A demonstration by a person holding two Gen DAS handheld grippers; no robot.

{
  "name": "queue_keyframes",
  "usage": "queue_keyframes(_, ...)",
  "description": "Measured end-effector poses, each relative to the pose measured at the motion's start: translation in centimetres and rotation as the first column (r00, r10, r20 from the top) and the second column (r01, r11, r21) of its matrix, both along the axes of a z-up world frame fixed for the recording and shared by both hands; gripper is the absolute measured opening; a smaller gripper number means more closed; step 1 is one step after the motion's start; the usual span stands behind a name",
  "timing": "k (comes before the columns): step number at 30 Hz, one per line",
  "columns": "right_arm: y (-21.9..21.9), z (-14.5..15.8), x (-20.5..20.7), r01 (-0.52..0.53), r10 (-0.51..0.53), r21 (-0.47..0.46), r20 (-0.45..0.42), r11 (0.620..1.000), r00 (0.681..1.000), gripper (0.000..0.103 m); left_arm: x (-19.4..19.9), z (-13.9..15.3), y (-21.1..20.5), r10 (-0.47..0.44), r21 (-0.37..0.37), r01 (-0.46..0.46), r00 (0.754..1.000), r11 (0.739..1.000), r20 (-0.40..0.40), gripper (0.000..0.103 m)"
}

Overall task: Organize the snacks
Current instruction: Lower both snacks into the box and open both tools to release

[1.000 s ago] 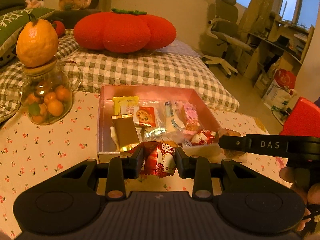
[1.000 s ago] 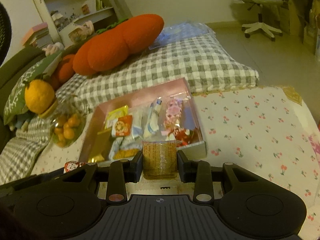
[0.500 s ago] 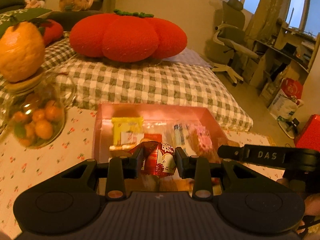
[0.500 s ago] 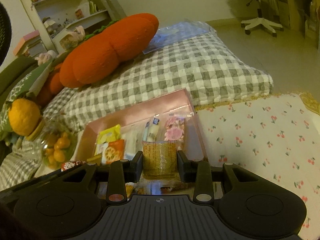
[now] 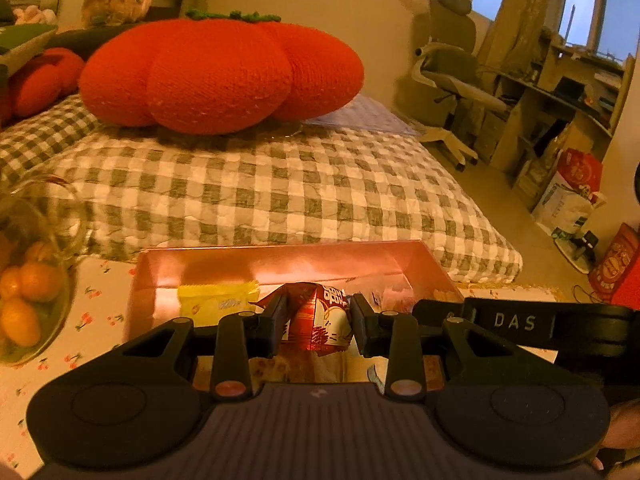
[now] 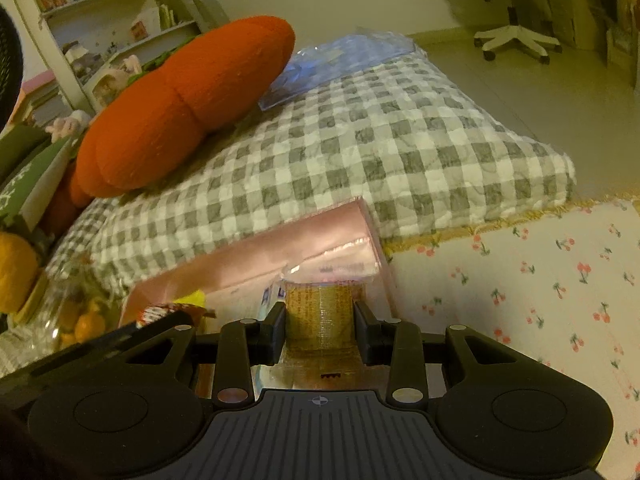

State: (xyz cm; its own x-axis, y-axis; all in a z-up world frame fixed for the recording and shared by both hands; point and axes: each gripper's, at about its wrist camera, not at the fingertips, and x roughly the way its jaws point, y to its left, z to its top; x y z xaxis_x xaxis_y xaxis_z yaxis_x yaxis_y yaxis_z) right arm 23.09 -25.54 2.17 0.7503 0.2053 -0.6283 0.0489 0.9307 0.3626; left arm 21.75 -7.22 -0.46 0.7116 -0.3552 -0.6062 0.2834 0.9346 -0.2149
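I carry a snack in each gripper toward the pink box [image 5: 280,258] on the cherry-print tablecloth [image 6: 560,280]. The left gripper [image 5: 316,320] is clamped, jaws narrowed, on a crumpled red and white packet [image 5: 320,316]. The right gripper [image 6: 320,320] is clamped on a clear-wrapped golden cracker pack [image 6: 320,314], held upright. To do this step well, I judge I should bring each snack low over a free patch of the box before letting go, keep the two grippers from bumping, since the right one shows close alongside in the left view, and avoid crushing the snacks already inside, such as the yellow packet [image 5: 218,300]. Each held snack sits squarely between its fingertips, over the box's near half, with the far wall just beyond. A checked cushion [image 5: 260,184] lies behind the box.
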Motion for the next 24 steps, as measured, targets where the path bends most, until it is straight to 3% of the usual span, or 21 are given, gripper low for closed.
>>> queue_keyframes(9, -1.0, -0.4, 1.5, 0.032, -0.032, 0.045, 0.015, 0.998, 0.999, 0.038, 1.4, -0.8, -0.1, -0.007, 0.014, 0.007, 1.0, 1.0, 0.003, 0.034)
queue_keyframes(12, -1.3, -0.5, 1.4, 0.042, -0.043, 0.067, 0.01, 0.997, 0.999, 0.044, 1.4, -0.8, 0.3, 0.007, 0.02, -0.007, 1.0, 1.0, -0.002, 0.035)
queue_keyframes(17, -1.1, 0.3, 0.8, 0.044, -0.044, 0.042, 0.018, 0.998, 0.999, 0.048, 1.0, -0.6, 0.5, 0.003, 0.037, -0.003, 1.0, 0.999, -0.004, 0.043)
queue_keyframes(24, -0.8, 2.0, -1.2, 0.04, -0.04, 0.011, 0.03, 0.999, 0.999, 0.056, -1.3, 0.4, 0.7, -0.009, 0.058, 0.009, 1.0, 0.998, -0.008, 0.063)
